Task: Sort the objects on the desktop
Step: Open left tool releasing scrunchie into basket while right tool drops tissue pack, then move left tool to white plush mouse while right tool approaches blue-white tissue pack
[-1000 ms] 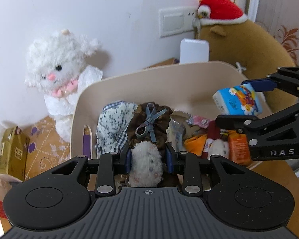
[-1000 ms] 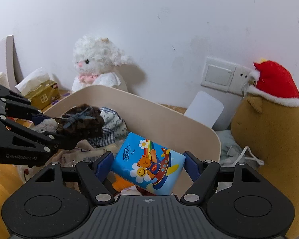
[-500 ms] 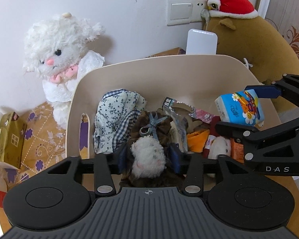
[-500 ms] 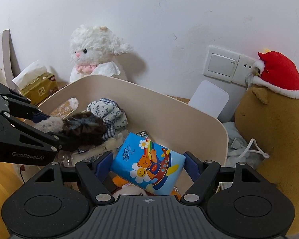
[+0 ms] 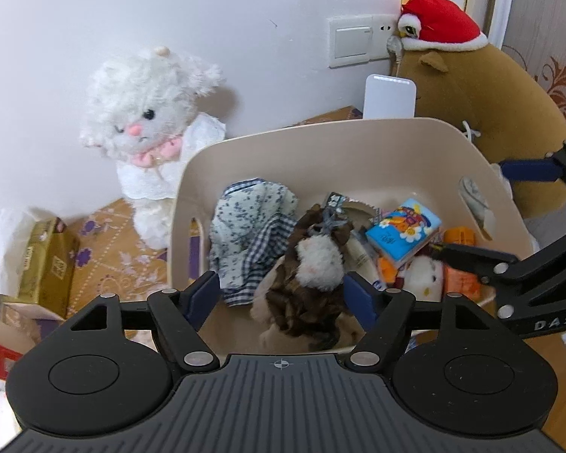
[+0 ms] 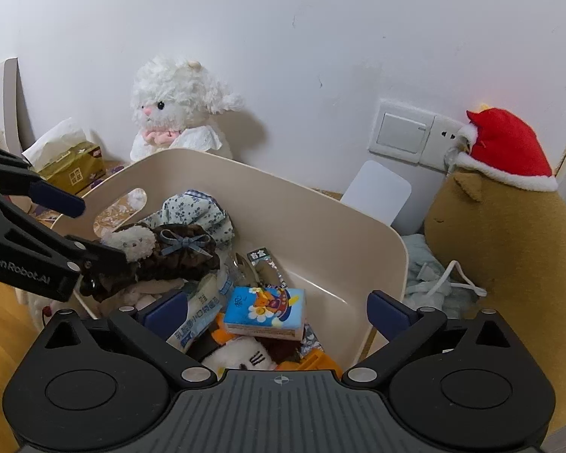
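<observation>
Both grippers hang over the near edge of a cream plastic bin (image 5: 358,143) that stands against a white wall. The left gripper (image 5: 283,294) has its jaws spread wide, holding nothing; a small plush bear in a brown ruffled dress (image 5: 313,264) lies in the bin between and just beyond its blue pads (image 5: 203,294), free of them. The right gripper (image 6: 279,307) is likewise spread and empty, and a blue cartoon tissue pack (image 6: 264,307) rests in the bin on top of other clutter, right of the bear. Left of the bear lies a bundle of blue floral and checked cloth (image 5: 251,219). A white kitten-faced plush (image 6: 237,356) and an orange item (image 5: 460,283) sit at the near right of the bin. Outside it, a white fluffy plush lamb (image 5: 147,113) leans on the wall at far left, a gold tissue box (image 5: 49,264) stands at left, and a large brown plush in a red Santa hat (image 6: 505,204) stands at right beside a wall switch (image 6: 402,130)
</observation>
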Demonstrator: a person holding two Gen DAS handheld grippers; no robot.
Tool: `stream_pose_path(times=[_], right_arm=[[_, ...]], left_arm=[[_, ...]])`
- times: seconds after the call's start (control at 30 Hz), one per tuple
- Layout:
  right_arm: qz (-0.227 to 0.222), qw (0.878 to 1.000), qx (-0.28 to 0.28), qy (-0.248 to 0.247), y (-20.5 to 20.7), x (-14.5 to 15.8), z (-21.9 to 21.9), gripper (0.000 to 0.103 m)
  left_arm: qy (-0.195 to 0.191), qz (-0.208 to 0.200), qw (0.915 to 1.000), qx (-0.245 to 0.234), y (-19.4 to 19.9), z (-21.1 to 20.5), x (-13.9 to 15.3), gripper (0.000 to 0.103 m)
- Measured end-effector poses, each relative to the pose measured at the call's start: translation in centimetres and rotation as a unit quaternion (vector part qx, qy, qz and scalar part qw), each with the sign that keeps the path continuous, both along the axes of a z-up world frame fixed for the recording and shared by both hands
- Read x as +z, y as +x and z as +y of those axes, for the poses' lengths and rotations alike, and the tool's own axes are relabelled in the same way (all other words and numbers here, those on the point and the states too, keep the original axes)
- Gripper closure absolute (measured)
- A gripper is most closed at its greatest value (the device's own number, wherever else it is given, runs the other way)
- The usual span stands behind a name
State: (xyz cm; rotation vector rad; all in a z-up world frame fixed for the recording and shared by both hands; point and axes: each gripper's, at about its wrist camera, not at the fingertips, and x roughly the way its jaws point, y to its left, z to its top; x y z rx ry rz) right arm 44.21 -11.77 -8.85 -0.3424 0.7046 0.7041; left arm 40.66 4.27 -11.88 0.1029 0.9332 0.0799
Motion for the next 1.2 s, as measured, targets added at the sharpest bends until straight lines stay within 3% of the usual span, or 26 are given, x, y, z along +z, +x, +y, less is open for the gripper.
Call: stream_pose_path(times=[0.17, 0.63, 0.93, 1.1, 1.2], right_arm=[[-0.014, 1.000, 0.009, -0.003, -1.7, 0.2, -0.3, 0.000], [-0.012, 1.000, 0.007, 0.015, -6.0, 0.1, -1.3, 0.000], [0.010, 1.000, 0.014, 0.012, -7.9, -1.4, -1.1, 0.000], [-0.008, 1.000, 0.020, -0.004, -9.0, -2.2, -0.8, 0.000], [-0.004, 1.000, 0.015, 0.007, -9.1, -2.2, -0.9, 0.000]], left_arm=[[0.014, -0.005, 0.9999, -0.003, -1.9, 0.7, 0.5, 0.029], [0.007, -0.011, 0.9999, 0.010, -7.5, 3.2, 0.9, 0.029], [0.034, -0.026, 0.9990, 0.015, -10.2, 3.9, -1.1, 0.029], [0.056, -0.007, 0.9984, -0.007, -11.1, 3.3, -3.2, 0.027], [0.047, 0.005, 0.9987, -0.016, -11.5, 3.1, -4.2, 0.027]])
